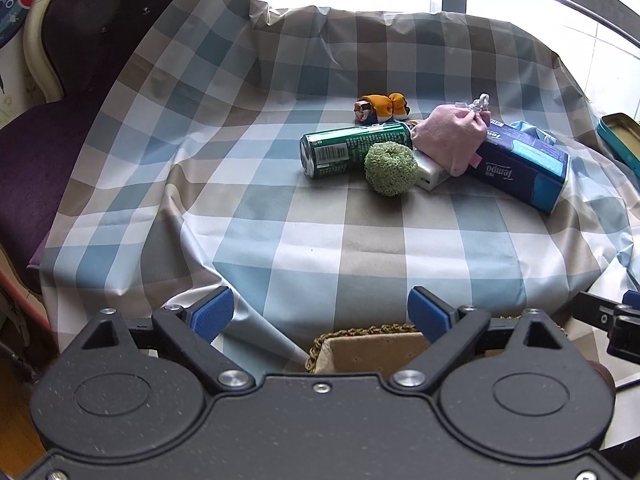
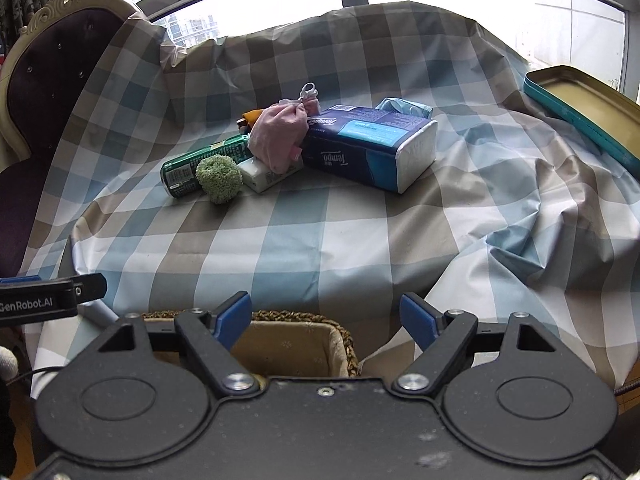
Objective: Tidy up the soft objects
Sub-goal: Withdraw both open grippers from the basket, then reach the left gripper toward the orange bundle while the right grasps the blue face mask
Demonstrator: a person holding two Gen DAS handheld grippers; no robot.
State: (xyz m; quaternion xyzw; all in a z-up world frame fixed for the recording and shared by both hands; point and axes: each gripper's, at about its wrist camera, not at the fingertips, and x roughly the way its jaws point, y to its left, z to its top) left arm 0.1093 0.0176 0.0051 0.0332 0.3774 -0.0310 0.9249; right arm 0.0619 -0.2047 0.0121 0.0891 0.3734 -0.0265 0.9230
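On the checked cloth [image 1: 320, 232] the soft things lie together in one small heap, a little beyond the middle of the table. A round green scrubber [image 1: 390, 169] with a rough, curly surface lies in front, touching a green can [image 1: 352, 148] that lies on its side. Just beside the scrubber is a small white packet [image 1: 430, 172], partly under a pink cloth pouch [image 1: 452, 136]. The pouch is soft and wrinkled, tied at the top with a white cord, and it leans on a big blue pack of tissues [image 1: 520, 164]. Behind the can lies a small orange fabric thing [image 1: 382, 108], folded or rolled; I cannot tell what it is. A light blue crumpled piece [image 2: 404, 106] shows behind the tissue pack.

At the near edge of the table stands a woven basket [image 2: 344, 344] with a beige lining; both tools are over it. The left gripper [image 1: 320, 312] has its blue pads wide apart and nothing is between them. The right gripper [image 2: 326, 316] is also apart, with nothing held. At the right side an open teal tin [image 2: 580, 112] lies on the cloth, well apart from the heap.
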